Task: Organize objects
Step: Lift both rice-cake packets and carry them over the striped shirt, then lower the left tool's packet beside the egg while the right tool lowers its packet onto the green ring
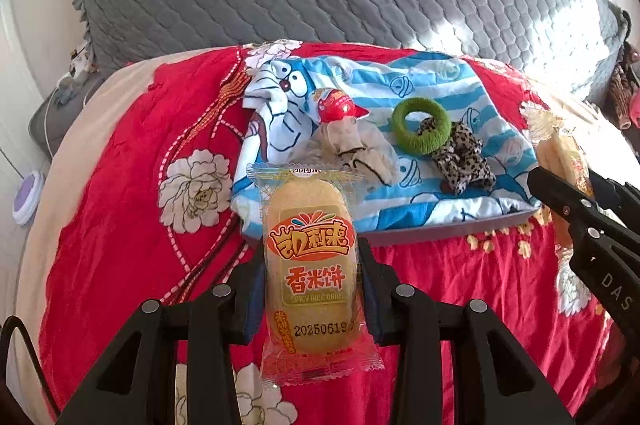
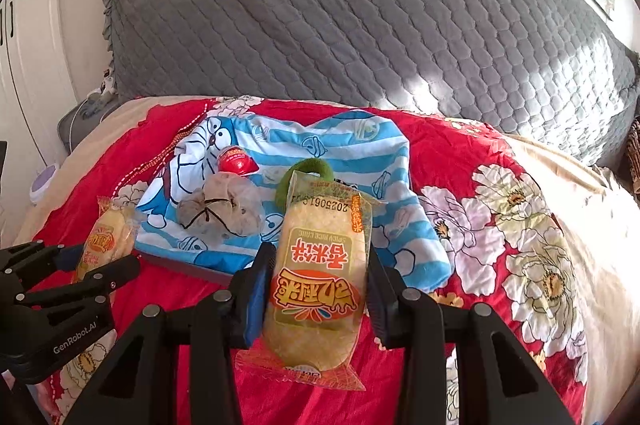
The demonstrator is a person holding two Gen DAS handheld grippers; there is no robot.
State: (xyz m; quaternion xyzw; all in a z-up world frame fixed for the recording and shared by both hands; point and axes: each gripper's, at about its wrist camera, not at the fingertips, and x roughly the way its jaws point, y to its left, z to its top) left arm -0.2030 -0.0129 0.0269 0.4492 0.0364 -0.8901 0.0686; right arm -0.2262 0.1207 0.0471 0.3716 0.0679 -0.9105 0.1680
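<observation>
Left gripper [image 1: 310, 289] clamped on a rice cake packet [image 1: 311, 265] pointing to 12 o'clock, right gripper [image 2: 316, 289] clamped on another rice cake packet [image 2: 320, 281], cartoon cloth [image 1: 440, 193] at 12 o'clock

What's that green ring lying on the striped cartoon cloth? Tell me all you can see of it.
The green ring looks like a thick, fuzzy hair tie, olive green, with an open middle. It lies flat on the blue-and-white striped cartoon cloth, untouched by either gripper. A leopard-print scrunchie lies against its near right edge, overlapping it slightly. From the right wrist view, most of it is hidden behind a held snack packet.
</observation>
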